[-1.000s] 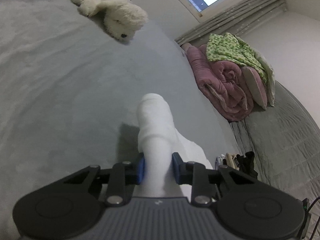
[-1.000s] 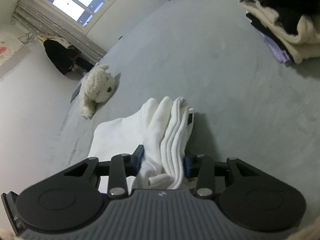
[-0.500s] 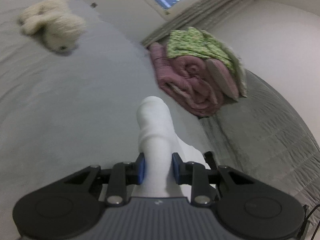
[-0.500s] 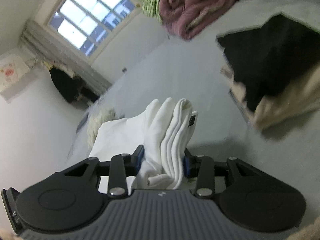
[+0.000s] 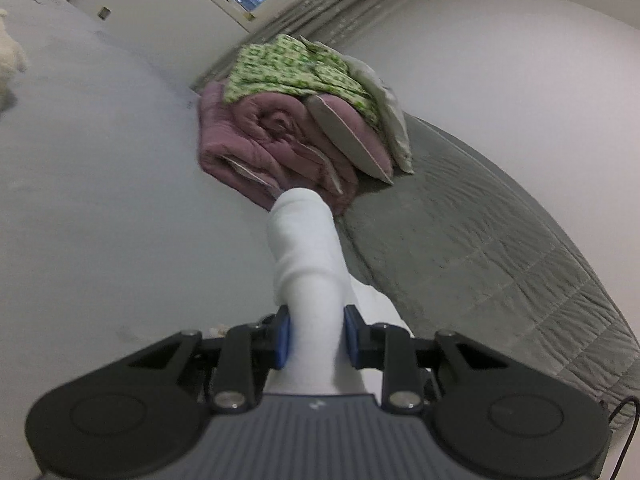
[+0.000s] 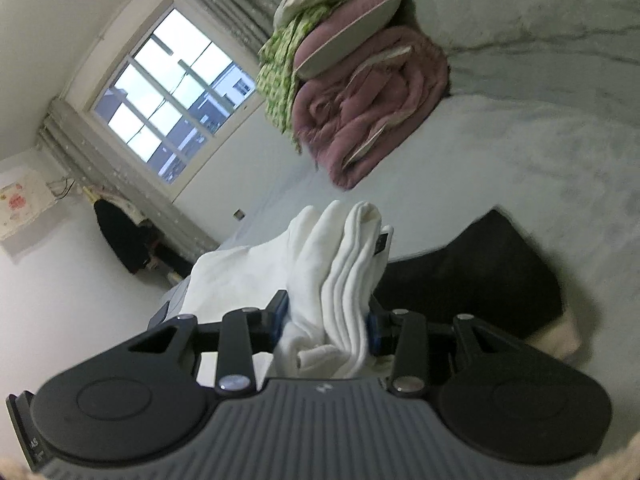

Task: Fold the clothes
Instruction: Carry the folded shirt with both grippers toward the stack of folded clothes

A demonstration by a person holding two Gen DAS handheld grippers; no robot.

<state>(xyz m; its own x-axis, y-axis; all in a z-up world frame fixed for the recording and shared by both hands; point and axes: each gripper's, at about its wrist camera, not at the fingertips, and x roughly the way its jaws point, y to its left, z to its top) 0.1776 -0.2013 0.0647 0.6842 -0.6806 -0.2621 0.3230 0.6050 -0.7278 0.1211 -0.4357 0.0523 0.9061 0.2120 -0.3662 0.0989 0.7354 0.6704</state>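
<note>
Left gripper (image 5: 313, 336) clamps a white garment (image 5: 306, 264); right gripper (image 6: 328, 320) clamps its bunched folds. Open grey bed (image 5: 100, 200) at 9 o'clock. Only the right view shows a black pile (image 6: 472, 276) at 3 o'clock.

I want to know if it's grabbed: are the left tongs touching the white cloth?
Touching. In the left wrist view, the left tongs have both blue pads pressed against the white cloth, which bunches between them with no gap.

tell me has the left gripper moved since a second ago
Yes. The left gripper, shut on the white garment, swung right: the rolled pink quilt now sits dead ahead, the plush toy nearly gone.
</note>
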